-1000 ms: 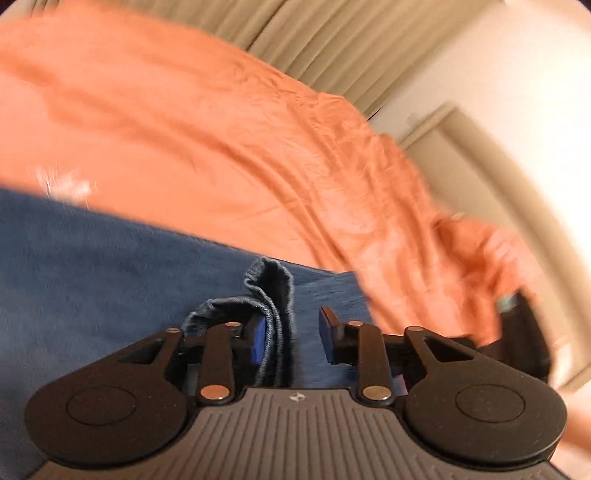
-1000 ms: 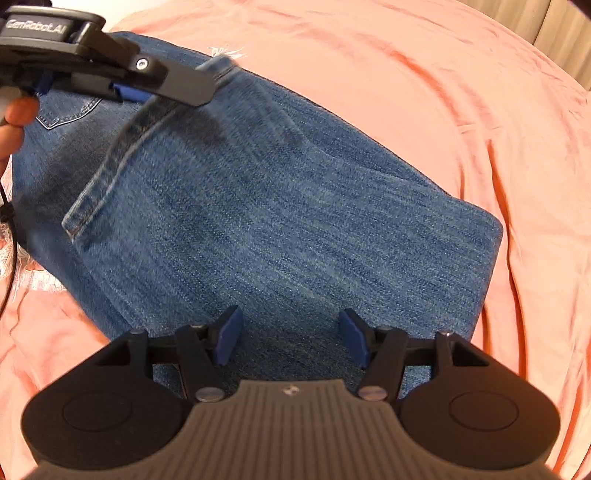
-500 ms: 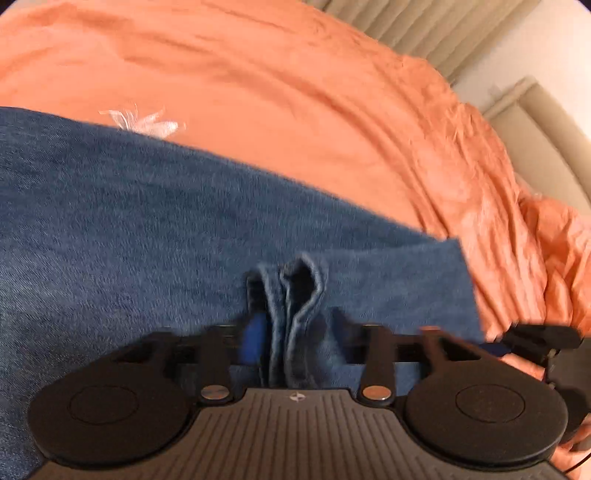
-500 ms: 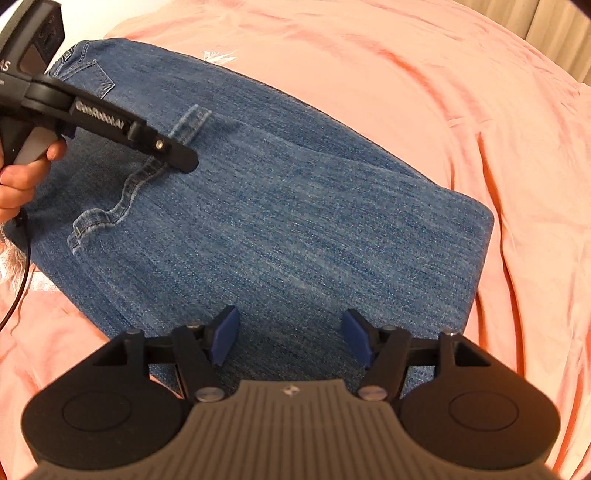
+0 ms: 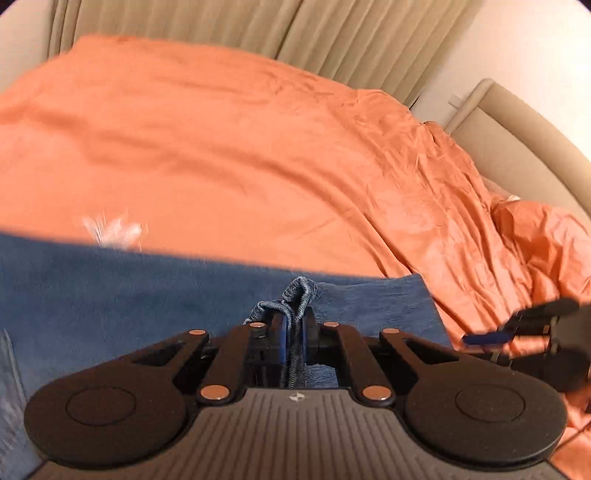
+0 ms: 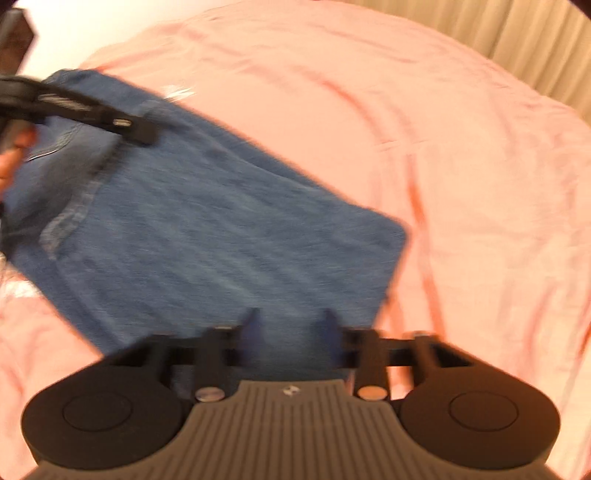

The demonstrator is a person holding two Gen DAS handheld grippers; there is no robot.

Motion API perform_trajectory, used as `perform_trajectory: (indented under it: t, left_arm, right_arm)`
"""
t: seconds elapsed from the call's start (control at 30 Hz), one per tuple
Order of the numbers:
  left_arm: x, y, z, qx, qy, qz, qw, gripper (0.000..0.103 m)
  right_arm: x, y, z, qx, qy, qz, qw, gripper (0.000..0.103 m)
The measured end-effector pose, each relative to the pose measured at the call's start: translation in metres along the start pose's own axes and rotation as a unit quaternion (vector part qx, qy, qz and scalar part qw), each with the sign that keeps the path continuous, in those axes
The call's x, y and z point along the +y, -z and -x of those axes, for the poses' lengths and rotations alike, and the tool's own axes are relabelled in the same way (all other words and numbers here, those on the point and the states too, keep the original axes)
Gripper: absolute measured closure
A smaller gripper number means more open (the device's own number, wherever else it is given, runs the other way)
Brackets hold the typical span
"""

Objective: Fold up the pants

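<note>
Clamped between the pads of my left gripper [image 5: 293, 334] was a bunched fold of the blue denim pants [image 6: 207, 236], pinched tight. My right gripper [image 6: 291, 328] hung over the near edge of the same denim; its jaws were closing with a gap between them, and blur hid whether any cloth was caught. I saw the pants lying folded and flat across the wrinkled orange bedsheet [image 5: 229, 147], which covered the whole bed. Beyond the bed hung pleated beige curtains [image 5: 332, 33], and a padded beige headboard [image 5: 517, 147] stood against the pale wall at one side
</note>
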State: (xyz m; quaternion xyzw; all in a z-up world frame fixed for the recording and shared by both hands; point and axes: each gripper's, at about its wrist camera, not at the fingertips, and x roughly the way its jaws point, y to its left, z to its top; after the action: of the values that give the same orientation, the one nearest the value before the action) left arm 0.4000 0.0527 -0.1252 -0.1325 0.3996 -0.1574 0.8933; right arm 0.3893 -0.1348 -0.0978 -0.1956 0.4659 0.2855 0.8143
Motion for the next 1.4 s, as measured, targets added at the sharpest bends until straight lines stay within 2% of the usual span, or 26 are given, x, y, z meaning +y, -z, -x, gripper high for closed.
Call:
perform_trajectory:
  t: [0.13,0.23,0.33,0.47,0.6,0.73,0.87,1.0,1.07,1.1,1.23,1.3,1.37,1.4]
  left_arm:
    - [0.005,-0.005,-0.026,0.033,-0.038,-0.016,0.9986,0.096]
    - [0.013,0.007,-0.044,0.050,-0.062,-0.017,0.9967,0.096]
    - [0.016,0.013,-0.058,0.053,-0.063,-0.001,0.9966,0.095]
    - [0.026,0.016,-0.060,0.061,-0.053,0.014,0.9966,0.094]
    - [0.024,0.012,-0.064,0.071,-0.063,0.014,0.9954,0.090]
    - [0.016,0.008,-0.053,0.072,-0.072,0.013,0.9947,0.077]
    - [0.003,0.018,-0.026,0.093,-0.105,-0.018,0.9899,0.077]
    - [-0.012,0.037,0.012,0.092,-0.080,-0.029,0.9921,0.077]
    - [-0.020,0.045,0.024,0.098,-0.083,-0.040,0.9910,0.079]
    - [-0.024,0.051,0.027,0.105,-0.086,-0.048,0.9897,0.083]
    - [-0.031,0.067,0.020,0.118,-0.102,-0.065,0.9856,0.084]
    - [-0.026,0.077,0.010,0.124,-0.112,-0.055,0.9844,0.079]
    - [-0.018,0.085,0.003,0.130,-0.113,-0.017,0.9849,0.077]
    - [-0.018,0.088,0.002,0.125,-0.120,-0.022,0.9846,0.073]
  right_arm:
    - [-0.036,-0.021,-0.007,-0.019,0.021,-0.053,0.998,0.088]
    - [-0.048,-0.037,-0.025,-0.030,0.036,-0.071,0.996,0.092]
    - [-0.054,-0.046,-0.051,-0.024,0.032,-0.083,0.996,0.098]
    - [-0.061,-0.048,-0.089,0.001,0.049,-0.084,0.995,0.102]
    - [-0.070,-0.042,-0.112,0.009,0.040,-0.116,0.992,0.103]
    - [-0.070,-0.035,-0.095,0.006,0.030,-0.119,0.992,0.098]
    - [-0.053,-0.012,-0.065,0.008,-0.006,-0.116,0.993,0.097]
    - [-0.026,0.020,-0.024,0.012,-0.044,-0.098,0.994,0.097]
    - [-0.013,0.034,-0.013,0.019,-0.053,-0.083,0.995,0.097]
    - [-0.007,0.041,-0.010,0.025,-0.058,-0.080,0.995,0.097]
    - [0.016,0.063,-0.007,0.031,-0.038,-0.044,0.998,0.097]
    - [0.021,0.067,-0.014,0.035,-0.032,-0.042,0.998,0.098]
    - [0.025,0.071,-0.029,0.043,-0.033,-0.041,0.998,0.098]
    - [0.025,0.074,-0.036,0.046,-0.034,-0.050,0.997,0.098]
